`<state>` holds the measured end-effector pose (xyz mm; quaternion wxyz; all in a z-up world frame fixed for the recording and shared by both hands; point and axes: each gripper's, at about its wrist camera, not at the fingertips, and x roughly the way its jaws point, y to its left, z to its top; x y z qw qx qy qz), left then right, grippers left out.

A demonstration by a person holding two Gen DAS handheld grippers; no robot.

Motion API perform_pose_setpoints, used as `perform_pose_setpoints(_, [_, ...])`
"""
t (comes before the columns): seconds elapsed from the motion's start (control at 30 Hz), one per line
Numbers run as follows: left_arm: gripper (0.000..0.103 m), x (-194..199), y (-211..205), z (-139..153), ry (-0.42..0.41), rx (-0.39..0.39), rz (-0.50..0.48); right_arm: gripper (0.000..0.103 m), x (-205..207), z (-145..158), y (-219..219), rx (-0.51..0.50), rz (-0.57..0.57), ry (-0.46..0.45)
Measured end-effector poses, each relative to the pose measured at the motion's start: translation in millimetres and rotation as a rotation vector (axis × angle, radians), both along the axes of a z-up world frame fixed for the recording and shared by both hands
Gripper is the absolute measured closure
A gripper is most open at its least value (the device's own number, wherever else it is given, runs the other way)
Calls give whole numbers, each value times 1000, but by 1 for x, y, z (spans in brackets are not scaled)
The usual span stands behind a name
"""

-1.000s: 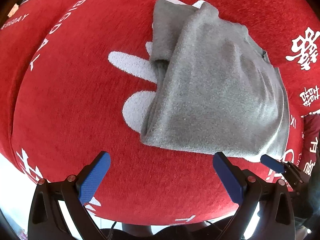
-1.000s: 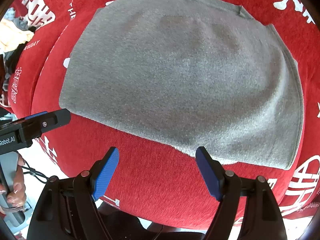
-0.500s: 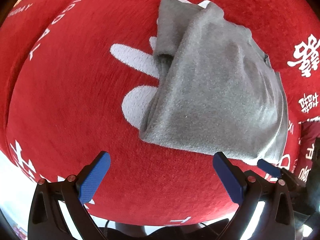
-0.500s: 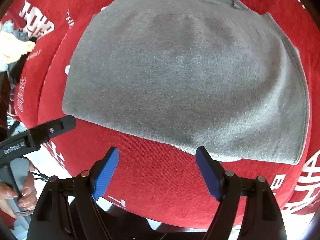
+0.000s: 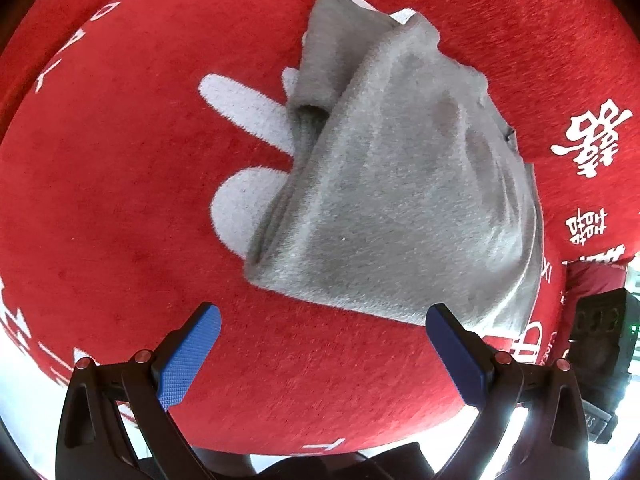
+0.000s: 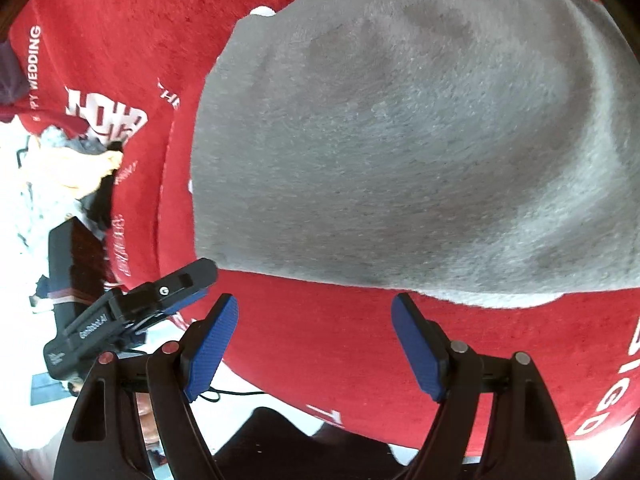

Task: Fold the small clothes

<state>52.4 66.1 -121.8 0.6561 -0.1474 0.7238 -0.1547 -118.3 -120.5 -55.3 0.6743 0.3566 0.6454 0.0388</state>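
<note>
Red cloth with white lettering [image 5: 120,208] covers the surface and fills both views; beyond its edge, at the left of the right wrist view, a loose heap of other clothes [image 6: 76,168] lies well apart from the work. Grey garment [image 5: 400,208] sits centre-right in the left wrist view, already doubled over, its layered folded edge facing left and a narrower flap running to the upper centre of the frame. In the right wrist view the same grey garment [image 6: 420,140] fills the upper right, its near hem just above the fingers. Left gripper [image 5: 320,344]: fingers apart, empty, hovering just short of the lower hem, the right-hand finger close to the lower right corner. Right gripper [image 6: 316,344]: fingers apart, empty, near the hem but not touching. Judgement: next fold is pending, and a hem pickup is likely. To do it well, take both lower corners at the same depth, catching every layer of the stack, not only the top one. Lift low, carry the hem toward the far edge, and keep tension even so the layered left edge does not splay. Risk: pinching the red cloth along with the hem.
</note>
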Motion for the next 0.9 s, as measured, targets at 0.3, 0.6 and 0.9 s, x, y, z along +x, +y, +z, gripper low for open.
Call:
perform_pose_setpoints(0.3, [0,-2,-10,-10,39,-147,83,21,-6,-7,-5,92,-69,-6])
perform_pose_setpoints(0.6, [0,8,-12,-4,28,-212,118,21,-13,-22,-16,238,-189,-32])
perform_pose_setpoints(0.9, [0,7,5,-10,69,-179,121,47,-13,-67,-9,448,-381,-14])
